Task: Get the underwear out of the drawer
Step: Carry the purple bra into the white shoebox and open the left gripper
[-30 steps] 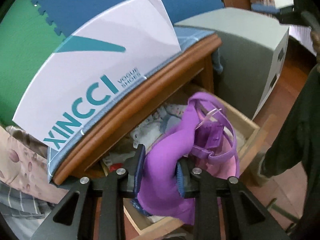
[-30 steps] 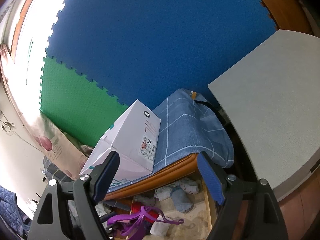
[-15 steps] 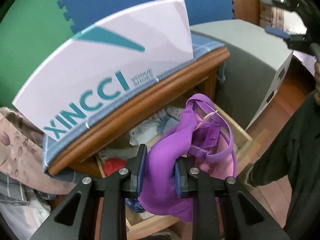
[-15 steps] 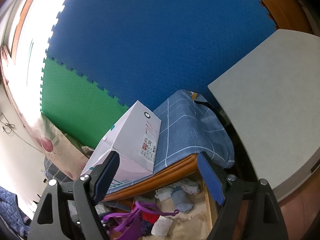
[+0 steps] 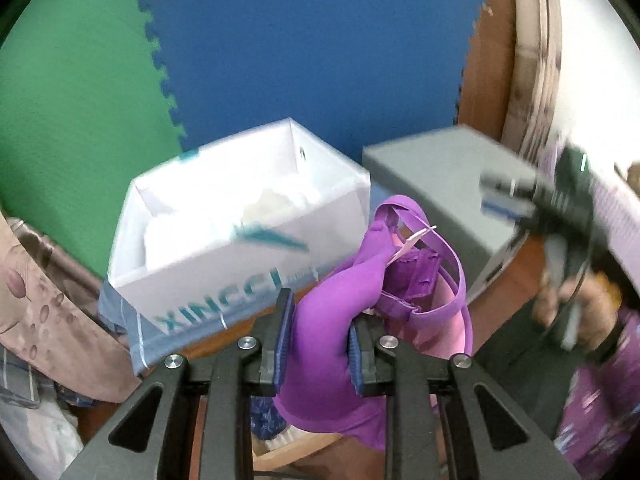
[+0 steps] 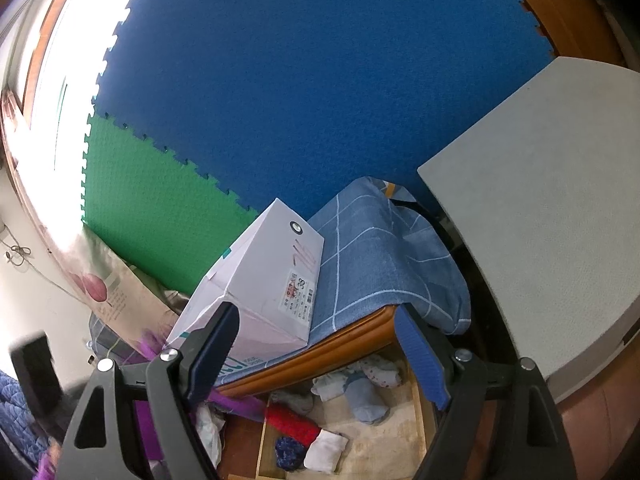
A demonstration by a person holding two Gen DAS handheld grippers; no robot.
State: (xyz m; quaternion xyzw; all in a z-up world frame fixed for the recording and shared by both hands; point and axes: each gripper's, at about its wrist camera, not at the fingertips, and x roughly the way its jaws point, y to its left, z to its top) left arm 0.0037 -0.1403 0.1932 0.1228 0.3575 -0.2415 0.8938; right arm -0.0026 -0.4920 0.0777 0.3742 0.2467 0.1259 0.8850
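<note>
Left wrist view: the left gripper (image 5: 320, 344) is clamped on a purple bra (image 5: 344, 320), its blue pads (image 5: 283, 340) pressing the cup from both sides while the straps and a white tag hang free to the right. Compared with one second earlier, the garment is held higher: the open drawer that filled the view beneath it is now almost wholly out of sight, with only a wooden edge low in the frame, and the white shoe box (image 5: 240, 236) is seen from above, its open interior showing. The box stands on a blue checked cloth (image 5: 136, 336); a grey cabinet (image 5: 440, 184) lies to the right. The picture is motion-blurred.

Right wrist view: the right gripper (image 6: 320, 356) has its fingers wide apart with nothing between them, as in the earlier frames. Below it the drawer (image 6: 400, 436) stands open, holding socks and folded garments; the bra shows only as purple fabric (image 6: 236, 402) at the drawer's left edge.
</note>
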